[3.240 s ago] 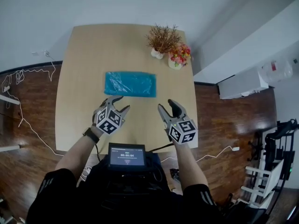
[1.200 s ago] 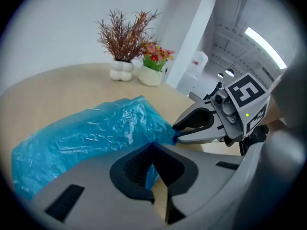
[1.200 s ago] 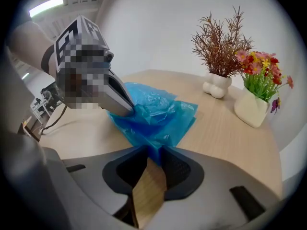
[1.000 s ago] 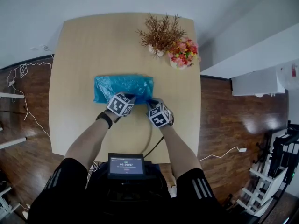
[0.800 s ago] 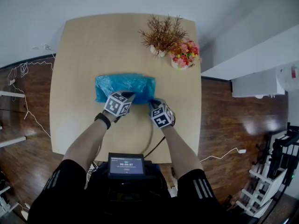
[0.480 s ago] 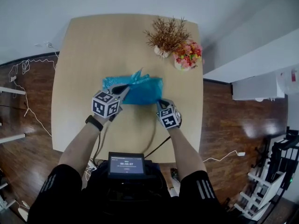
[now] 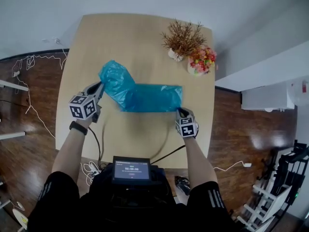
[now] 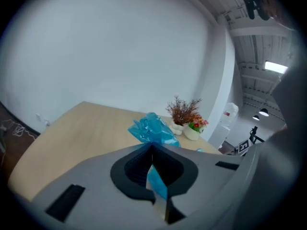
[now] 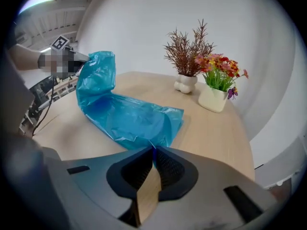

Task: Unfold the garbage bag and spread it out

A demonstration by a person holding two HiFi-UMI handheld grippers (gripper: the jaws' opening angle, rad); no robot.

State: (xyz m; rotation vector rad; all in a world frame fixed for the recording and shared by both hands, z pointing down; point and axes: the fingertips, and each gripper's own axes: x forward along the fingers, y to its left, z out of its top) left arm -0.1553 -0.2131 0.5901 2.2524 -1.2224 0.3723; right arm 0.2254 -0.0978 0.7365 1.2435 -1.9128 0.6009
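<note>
Your left gripper point(image 7: 99, 87) is pressed together on the bag point(image 7: 145, 96), pinching its left end; in the left gripper view a strip of blue film runs right through the closed left gripper point(image 8: 151, 147). That end is lifted off the table point(image 7: 140, 42) and stands up as a puffed fold, while the rest of the bag lies flat across the table's middle. Your right gripper point(image 7: 181, 111) is clamped on the bag's near right corner, low by the tabletop; the right gripper view shows a thin sliver of blue caught at the tip of the right gripper point(image 9: 153, 150), with the bag point(image 9: 129, 116) spreading away from it.

Your left gripper sits just inside the table's left edge, so little tabletop is left on that side. Your right one has a strip of bare wood between it and the right edge. Beyond the bag, the far left part of the table is bare up to the far edge. At the far right stand a dried plant point(image 7: 182, 38) and flowers point(image 7: 203, 62), near the bag's far right corner but apart from it. Between the bag and the near edge the wood is bare apart from a cable point(image 7: 166, 141).
</note>
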